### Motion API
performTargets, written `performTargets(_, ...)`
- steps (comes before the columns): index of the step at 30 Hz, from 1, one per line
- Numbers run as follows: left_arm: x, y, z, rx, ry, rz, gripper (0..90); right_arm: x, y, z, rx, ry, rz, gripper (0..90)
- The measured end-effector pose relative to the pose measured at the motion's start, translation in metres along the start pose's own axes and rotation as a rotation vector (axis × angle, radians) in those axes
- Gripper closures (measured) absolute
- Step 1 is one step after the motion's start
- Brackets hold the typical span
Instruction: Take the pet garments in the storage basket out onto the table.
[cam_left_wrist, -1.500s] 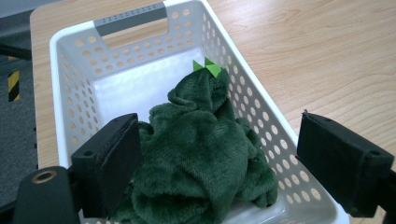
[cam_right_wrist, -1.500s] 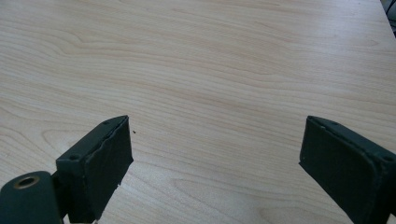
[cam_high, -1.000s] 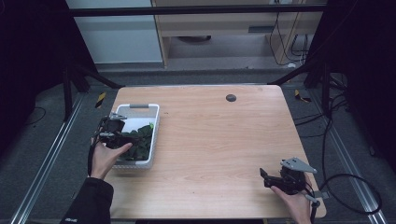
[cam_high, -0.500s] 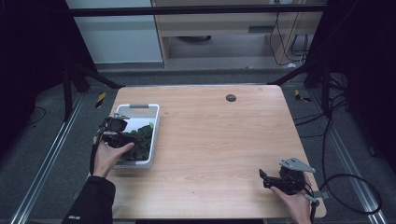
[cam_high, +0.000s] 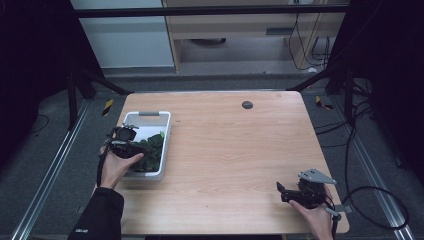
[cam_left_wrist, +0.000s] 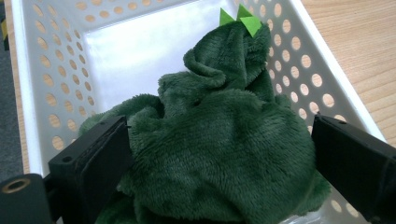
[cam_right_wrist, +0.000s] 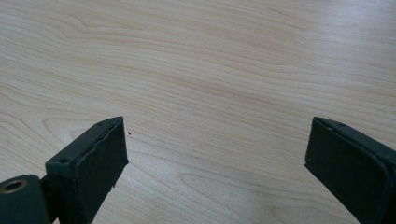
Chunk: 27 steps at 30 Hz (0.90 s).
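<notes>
Nowhere any readable writing: both gripper (cam_left_wrist: 219, 154) jaws spread, left around green plush (cam_left_wrist: 224, 140) in basket (cam_left_wrist: 56, 84).

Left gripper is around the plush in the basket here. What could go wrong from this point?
1. The left gripper stands open with its jaws either side of the green plush; closing may pinch only loose folds, so the toy could slip.
2. The plush fills much of the white basket, a light-looking one near the table edge; a snag on lifting might drag or tip it.
</notes>
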<state>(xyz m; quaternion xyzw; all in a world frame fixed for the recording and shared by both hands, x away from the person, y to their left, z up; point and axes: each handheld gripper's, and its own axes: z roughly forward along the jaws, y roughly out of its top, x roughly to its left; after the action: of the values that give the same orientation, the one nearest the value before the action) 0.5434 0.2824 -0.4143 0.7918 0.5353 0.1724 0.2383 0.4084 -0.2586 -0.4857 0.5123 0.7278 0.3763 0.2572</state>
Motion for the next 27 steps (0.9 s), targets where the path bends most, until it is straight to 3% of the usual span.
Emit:
performTargets(6, -0.001, -0.001, 0.007, 0.025, -0.003, -0.004, 5.0, 0.0, 0.0, 0.001, 0.014, 0.007, 0.008, 5.1)
performTargets(16, -0.002, -0.005, 0.016, 0.065, -0.012, -0.003, 13.3, 0.0, 0.0, 0.003, 0.019, 0.008, -0.008, 5.0)
performTargets(20, 0.0, -0.006, 0.017, 0.075, -0.014, -0.009, 21.9, 0.001, 0.0, 0.003, 0.024, 0.009, -0.007, 4.9)
performTargets(23, 0.001, -0.006, 0.018, 0.08, -0.021, -0.017, 37.4, 0.001, 0.0, 0.003, 0.027, 0.012, -0.007, 4.9)
performTargets(24, 0.001, -0.006, 0.018, 0.084, -0.025, -0.014, 37.4, 0.001, 0.0, 0.003, 0.027, 0.012, -0.007, 4.9)
performTargets(26, 0.001, -0.006, 0.018, 0.098, -0.029, -0.011, 52.9, 0.001, 0.0, 0.004, 0.029, 0.013, -0.01, 4.9)
performTargets(27, 0.0, -0.007, 0.019, 0.102, -0.028, -0.012, 52.9, 0.001, 0.0, 0.004, 0.03, 0.013, -0.01, 4.9)
